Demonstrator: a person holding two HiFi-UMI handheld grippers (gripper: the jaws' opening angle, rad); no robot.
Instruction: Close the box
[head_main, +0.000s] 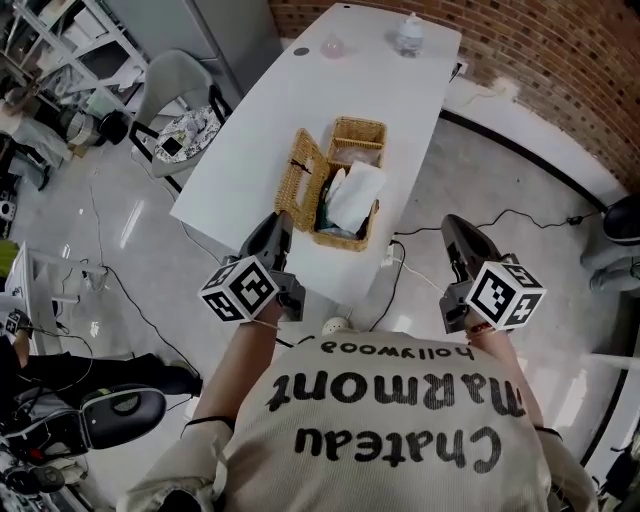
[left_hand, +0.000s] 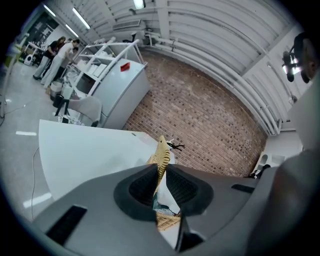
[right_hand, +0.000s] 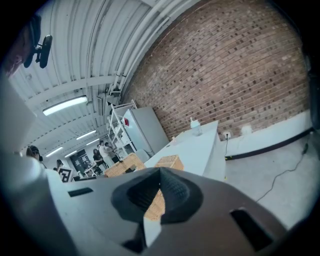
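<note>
Both empty: left tongs (head_main: 283, 220) barely open at box lid (head_main: 301, 180); right tongs (head_main: 455, 228) closed, aside.

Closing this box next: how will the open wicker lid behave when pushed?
The wicker lid looks thin and woven, so probably light, slightly flexible. Attached along the box, it likely swings over easily, though the white paper sticking up may block it.

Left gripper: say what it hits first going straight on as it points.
The left gripper would first meet the open lid of the wicker box, which stands edge-on right in line with its jaw gap. Depth is unclear; it may already be touching.
</note>
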